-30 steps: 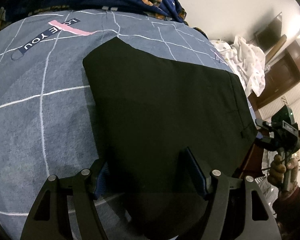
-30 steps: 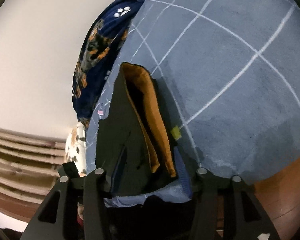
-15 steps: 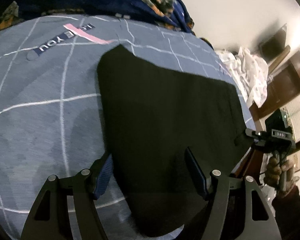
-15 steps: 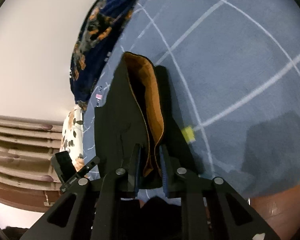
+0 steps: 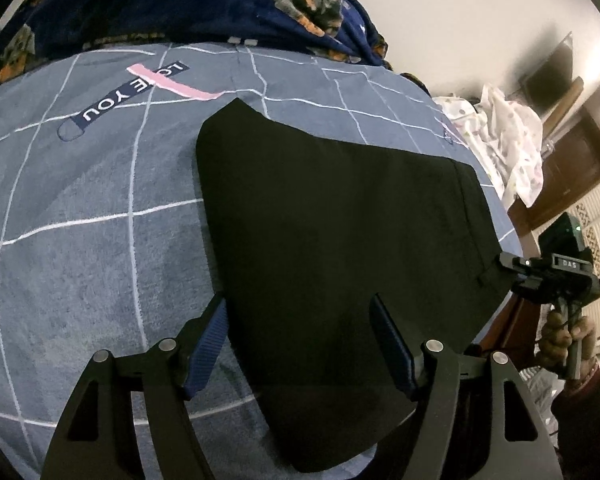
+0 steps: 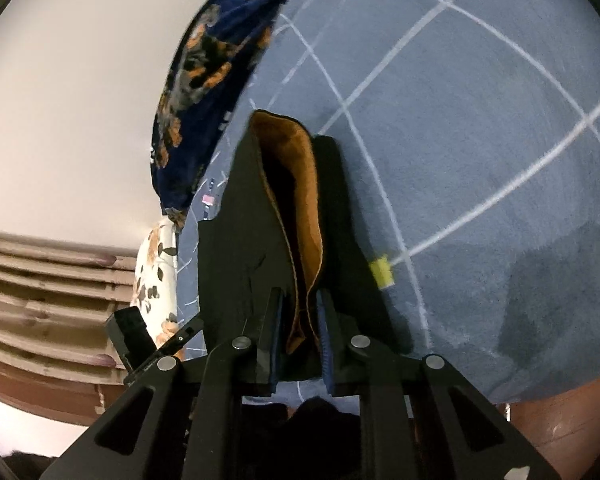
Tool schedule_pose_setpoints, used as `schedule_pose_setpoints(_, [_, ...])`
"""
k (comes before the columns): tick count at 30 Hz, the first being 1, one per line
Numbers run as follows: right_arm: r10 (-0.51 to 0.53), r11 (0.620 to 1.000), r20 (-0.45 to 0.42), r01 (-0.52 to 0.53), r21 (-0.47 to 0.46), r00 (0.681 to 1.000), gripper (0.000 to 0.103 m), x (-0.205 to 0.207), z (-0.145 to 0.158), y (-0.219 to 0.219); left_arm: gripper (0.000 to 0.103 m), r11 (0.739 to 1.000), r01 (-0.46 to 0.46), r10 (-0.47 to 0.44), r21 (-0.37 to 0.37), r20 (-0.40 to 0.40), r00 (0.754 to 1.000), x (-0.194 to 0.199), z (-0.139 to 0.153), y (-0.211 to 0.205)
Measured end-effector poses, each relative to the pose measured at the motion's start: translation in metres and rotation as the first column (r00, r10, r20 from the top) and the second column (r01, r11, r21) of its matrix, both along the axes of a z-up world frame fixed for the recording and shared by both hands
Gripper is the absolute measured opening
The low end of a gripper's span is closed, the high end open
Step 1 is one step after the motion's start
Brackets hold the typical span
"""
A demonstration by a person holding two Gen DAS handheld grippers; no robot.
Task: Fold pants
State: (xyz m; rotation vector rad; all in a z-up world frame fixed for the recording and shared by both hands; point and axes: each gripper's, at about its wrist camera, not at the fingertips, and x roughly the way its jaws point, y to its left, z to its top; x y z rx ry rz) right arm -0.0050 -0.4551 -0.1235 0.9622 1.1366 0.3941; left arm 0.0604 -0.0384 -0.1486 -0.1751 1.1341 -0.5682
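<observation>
while the black pants (image 5: 340, 248) lie flat on the bed (image 5: 80, 240), one pair of tongs pinches them and the other gapes.

the bed's grey-blue grid sheet carries the pants, whose long axis in the left wrist view runs from the near hem by the left tongs (image 5: 300, 344) up and rightward to the waist at the bed's edge. a navy patterned blanket (image 5: 180, 4) is bunched beyond. the left tongs stand wide apart, straddling the near end and gripping nothing. the right tongs (image 6: 300, 332) are nearly closed, clamped on the waistband, where the orange lining (image 6: 300, 200) shows in the opening. a small yellow tag (image 6: 382, 272) lies just beside the pants.
</observation>
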Motion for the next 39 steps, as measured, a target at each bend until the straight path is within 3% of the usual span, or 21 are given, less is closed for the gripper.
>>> schedule_pose_setpoints(2, [0.015, 0.999, -0.010, -0.015, -0.043, 1.000, 0.016, 0.001, -0.005, 0.002, 0.071, 1.000, 0.003, -0.004, -0.010, -0.025, 1.000, 0.001, -0.005, 0.001])
schedule_pose_setpoints(5, [-0.009, 1.000, -0.033, 0.010, 0.008, 0.999, 0.016, 0.000, -0.019, -0.004, 0.071, 1.000, 0.025, -0.025, 0.005, -0.029, 0.999, -0.002, -0.010, -0.005])
schedule_pose_setpoints(9, [-0.019, 1.000, -0.001, 0.019, -0.013, 1.000, 0.021, -0.002, -0.014, -0.003, 0.071, 0.997, 0.065, -0.065, 0.044, -0.013, 0.998, -0.005, -0.012, -0.014])
schedule_pose_setpoints(15, [-0.025, 0.992, 0.043, 0.030, -0.120, 0.999, 0.024, 0.000, -0.003, 0.001, 0.071, 0.997, 0.068, -0.067, 0.024, -0.022, 0.997, -0.006, -0.016, -0.011])
schedule_pose_setpoints(18, [-0.003, 0.985, 0.061, 0.013, -0.171, 0.998, 0.031, 0.002, 0.002, 0.005, 0.072, 0.998, 0.068, -0.068, 0.018, -0.021, 0.997, -0.005, -0.016, -0.010])
schedule_pose_setpoints(23, [-0.011, 0.984, 0.056, 0.021, -0.178, 0.998, 0.042, 0.010, -0.002, 0.004, 0.073, 0.997, 0.072, -0.072, 0.007, -0.017, 0.997, -0.006, -0.017, -0.009])
schedule_pose_setpoints(25, [-0.011, 0.981, 0.049, 0.021, -0.195, 0.999, 0.059, 0.013, -0.003, 0.004, 0.073, 0.997, 0.072, -0.072, 0.001, -0.017, 0.997, -0.008, -0.017, -0.007])
schedule_pose_setpoints(26, [-0.009, 0.975, 0.041, 0.018, -0.222, 0.999, 0.060, 0.016, -0.003, 0.004, 0.073, 0.997, 0.072, -0.072, -0.001, -0.019, 0.997, -0.008, -0.017, -0.007])
schedule_pose_setpoints(31, [0.021, 0.986, 0.024, -0.017, -0.165, 0.999, 0.061, 0.018, -0.009, 0.000, 0.073, 0.997, 0.072, -0.072, -0.016, -0.020, 0.997, -0.010, -0.018, -0.004])
schedule_pose_setpoints(33, [0.053, 0.994, 0.020, -0.051, -0.092, 0.998, 0.061, 0.019, -0.014, 0.004, 0.076, 0.997, 0.074, -0.074, -0.022, -0.017, 0.997, -0.010, -0.018, -0.004])
schedule_pose_setpoints(37, [0.120, 0.988, 0.042, -0.115, -0.100, 0.992, 0.061, 0.026, -0.015, 0.015, 0.078, 0.996, 0.081, -0.081, -0.028, -0.002, 0.997, -0.014, -0.018, -0.005])
schedule_pose_setpoints(39, [0.131, 0.990, 0.045, -0.128, -0.060, 0.990, 0.061, 0.032, -0.019, 0.015, 0.080, 0.996, 0.085, -0.085, -0.033, 0.006, 0.996, -0.015, -0.018, -0.005])
